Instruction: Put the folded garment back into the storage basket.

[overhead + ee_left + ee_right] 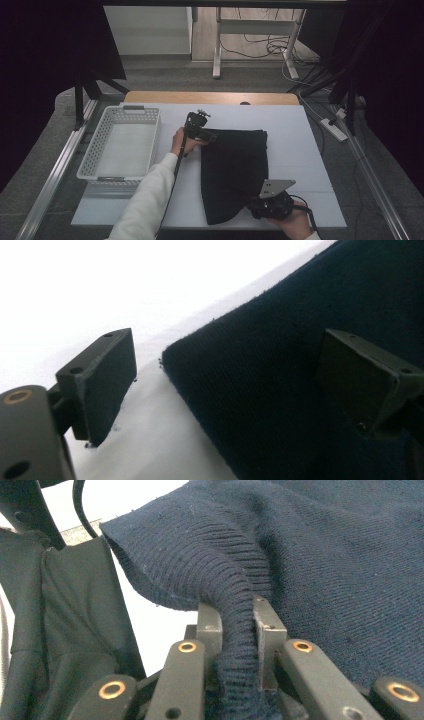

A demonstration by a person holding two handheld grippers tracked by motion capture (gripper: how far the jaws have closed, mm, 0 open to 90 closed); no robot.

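Dark navy knit garment point(233, 172) folded flat on table.

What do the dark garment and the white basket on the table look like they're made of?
The dark garment looks like a navy knitted fabric, probably wool or cotton: matte, with fine knit rows and a ribbed hem where the right gripper pinches it. The white basket looks like moulded plastic with a smooth, slightly glossy finish; its walls are perforated in a regular grid of holes.
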